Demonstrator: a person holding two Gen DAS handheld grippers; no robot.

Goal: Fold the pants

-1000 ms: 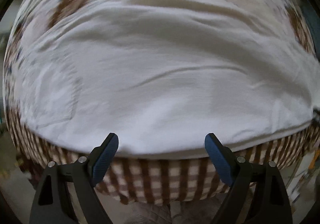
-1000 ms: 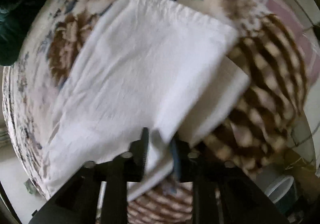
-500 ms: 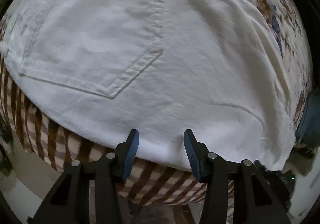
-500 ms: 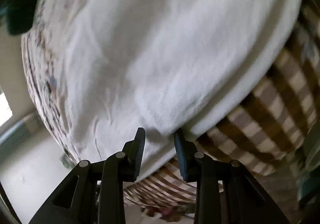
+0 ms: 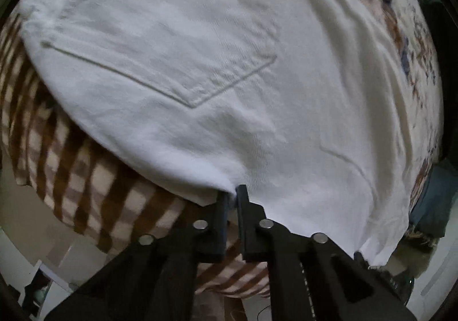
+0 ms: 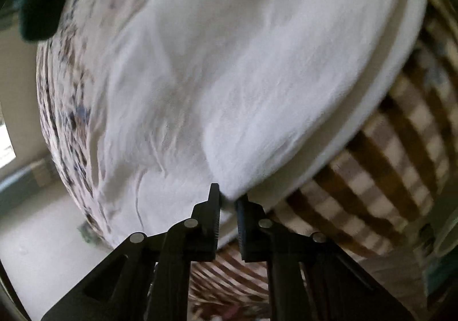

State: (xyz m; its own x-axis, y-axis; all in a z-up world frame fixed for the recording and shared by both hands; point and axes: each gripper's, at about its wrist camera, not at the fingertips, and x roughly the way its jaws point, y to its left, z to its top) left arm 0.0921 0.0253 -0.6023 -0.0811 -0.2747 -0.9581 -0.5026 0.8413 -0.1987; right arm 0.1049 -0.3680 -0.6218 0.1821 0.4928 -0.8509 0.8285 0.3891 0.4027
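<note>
Pinching the near hem of the white pants with left tongs clenched on fabric; right tongs closing on a folded corner. Spread ahead of both tongs across the checked blanket, long axis running crosswise between them.

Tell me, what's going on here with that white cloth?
A person is folding white denim pants spread on a brown-and-cream checked blanket, using two hand-held grippers. The left gripper is shut on the pants' near edge, below a back pocket. The right gripper is closing on another part of that edge, with fabric between its fingers. Nothing has been lifted yet.
</note>
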